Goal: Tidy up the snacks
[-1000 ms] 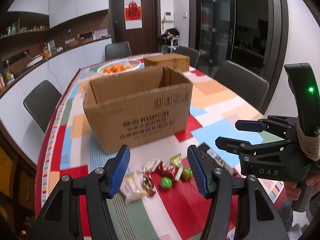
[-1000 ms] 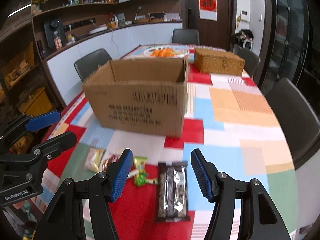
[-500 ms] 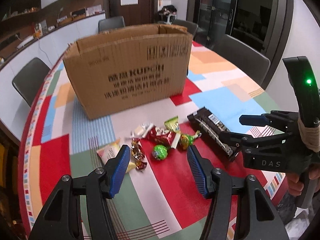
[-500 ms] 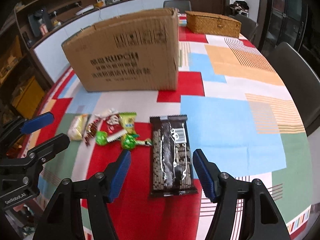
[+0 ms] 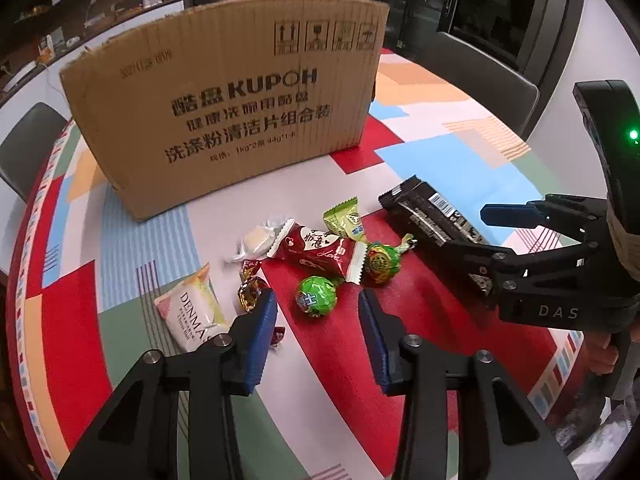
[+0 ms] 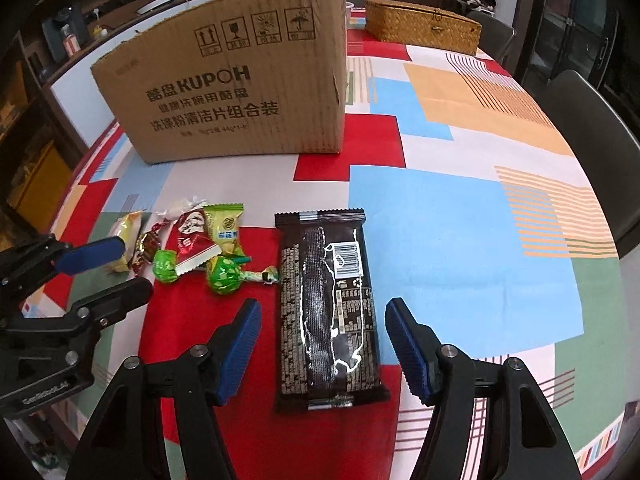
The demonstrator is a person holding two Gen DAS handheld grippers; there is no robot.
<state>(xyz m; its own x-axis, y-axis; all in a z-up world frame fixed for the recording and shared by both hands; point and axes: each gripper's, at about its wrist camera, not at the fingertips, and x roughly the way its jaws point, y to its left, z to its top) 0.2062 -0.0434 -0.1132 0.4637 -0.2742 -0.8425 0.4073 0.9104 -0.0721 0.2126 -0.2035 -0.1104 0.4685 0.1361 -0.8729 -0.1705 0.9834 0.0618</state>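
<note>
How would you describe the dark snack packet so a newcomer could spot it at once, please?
Find the cardboard box on the patchwork tablecloth. In front of it lies the black packet, right of the small sweets: the only long, flat, dark wrapper, with a white barcode.

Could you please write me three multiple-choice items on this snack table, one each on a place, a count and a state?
1. Where does the long black snack packet lie?
A. Inside the box
B. On the tablecloth, right of the sweets
C. On the woven basket

2. How many round green-wrapped sweets are there?
A. Two
B. Four
C. None

3. The right tool is:
A. Clamped on the packet
B. Open, nothing gripped
C. Holding a sweet

Answers: 1 B, it lies flat beside the sweets; 2 A, one and another; 3 B, its pads stand apart either side of the packet.
</note>
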